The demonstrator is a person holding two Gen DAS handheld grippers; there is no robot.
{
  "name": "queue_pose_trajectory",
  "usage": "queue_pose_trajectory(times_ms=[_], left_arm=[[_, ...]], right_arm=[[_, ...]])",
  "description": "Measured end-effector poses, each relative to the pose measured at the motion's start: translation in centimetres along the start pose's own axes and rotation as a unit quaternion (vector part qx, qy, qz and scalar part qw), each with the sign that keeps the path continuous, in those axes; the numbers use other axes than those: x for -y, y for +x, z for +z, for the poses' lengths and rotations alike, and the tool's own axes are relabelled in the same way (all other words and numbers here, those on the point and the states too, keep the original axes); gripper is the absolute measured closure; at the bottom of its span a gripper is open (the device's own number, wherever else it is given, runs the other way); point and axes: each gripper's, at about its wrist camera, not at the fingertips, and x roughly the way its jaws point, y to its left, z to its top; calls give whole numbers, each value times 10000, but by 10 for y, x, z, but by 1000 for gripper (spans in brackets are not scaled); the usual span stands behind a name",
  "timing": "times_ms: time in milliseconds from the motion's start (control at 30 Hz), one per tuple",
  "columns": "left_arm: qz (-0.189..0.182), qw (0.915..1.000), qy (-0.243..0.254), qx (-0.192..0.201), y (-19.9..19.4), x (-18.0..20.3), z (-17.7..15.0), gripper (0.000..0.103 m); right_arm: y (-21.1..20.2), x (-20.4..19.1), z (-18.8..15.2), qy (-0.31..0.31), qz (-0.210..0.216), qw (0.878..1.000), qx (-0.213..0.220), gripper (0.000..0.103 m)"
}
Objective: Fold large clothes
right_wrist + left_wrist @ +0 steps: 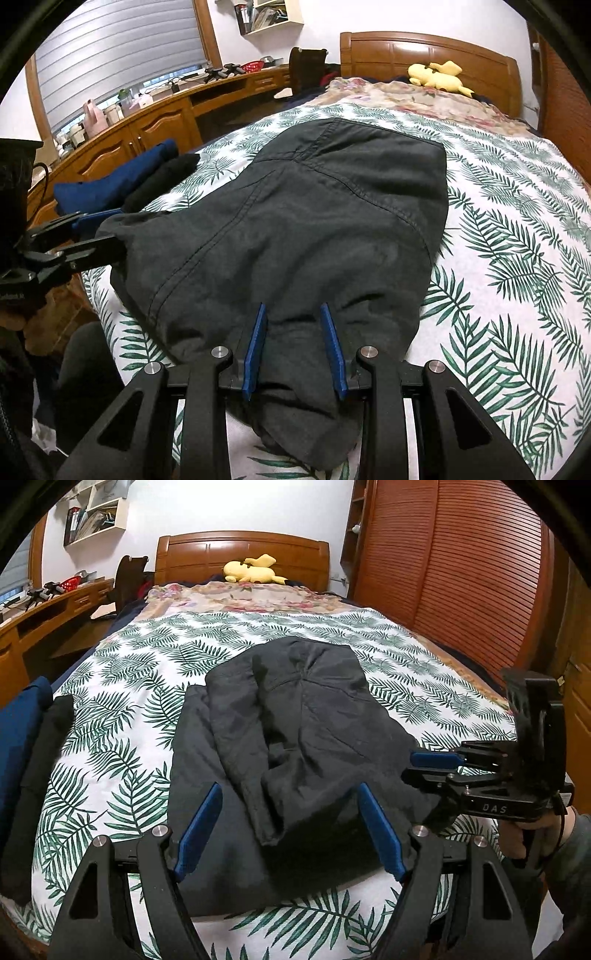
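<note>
The only writing that can be read is "DAS", in pale letters on the black body of the right gripper, seen from the left wrist view. A smaller label on the left gripper in the right wrist view is too blurred to read.

The dark grey garment lies partly folded on the bed, its cloth matte and creased, with stitched seams running across its panels. The bed cover is white with a green palm-leaf print; beyond it lies a floral blanket, and a yellow plush toy rests by the glossy wooden headboard.

The left gripper stands wide, its blue ribbed fingers over the near part of the garment with cloth between them but not pinched. The right gripper is narrower, its blue fingers on either side of a raised fold at the garment's near edge; whether they press it cannot be told.

At the bed's left edge lie a folded navy cloth and a folded black cloth, side by side. A slatted wooden wardrobe stands to the right, and a curved wooden worktop to the left
</note>
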Motion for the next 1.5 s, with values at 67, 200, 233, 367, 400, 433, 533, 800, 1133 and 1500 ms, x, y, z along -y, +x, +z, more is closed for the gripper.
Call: queue_pose_trajectory(times_ms=[67, 200, 233, 367, 400, 433, 533, 800, 1133, 1500], left_arm=[[-25, 10000, 21, -24, 1, 1, 0, 28], [-193, 9995, -144, -182, 9, -4, -1, 46], [-257, 9990, -257, -254, 12, -7, -2, 53], [-529, 9968, -430, -427, 19, -13, -3, 93], [-562, 9967, -405, -416, 17, -12, -3, 95], [-524, 9976, -344, -291, 12, -10, -1, 96], [-501, 9984, -263, 0, -7, -9, 5, 97], [79, 9988, -377, 309, -46, -58, 6, 98], [440, 9981, -383, -194, -20, -77, -36, 98], [651, 9974, -242, -182, -23, -66, -39, 86]], right_arm=[[-1, -2, 0, -31, -58, 10000, 11, 70], [-5, -3, -1, -35, -96, 9999, 16, 65], [-6, -2, 0, -32, -98, 9999, 4, 64], [-11, 1, 3, 0, -78, 10000, -61, 61], [-12, 2, 4, 3, -83, 9999, -90, 61], [-13, 2, 6, -7, -90, 9999, -115, 60], [-18, 0, 13, -108, -123, 9998, -86, 60], [-17, -22, 37, -264, 77, 9996, 105, 60], [26, -42, 19, -742, 2, 9967, -344, 60], [21, -26, 22, -734, 222, 9969, -179, 60]])
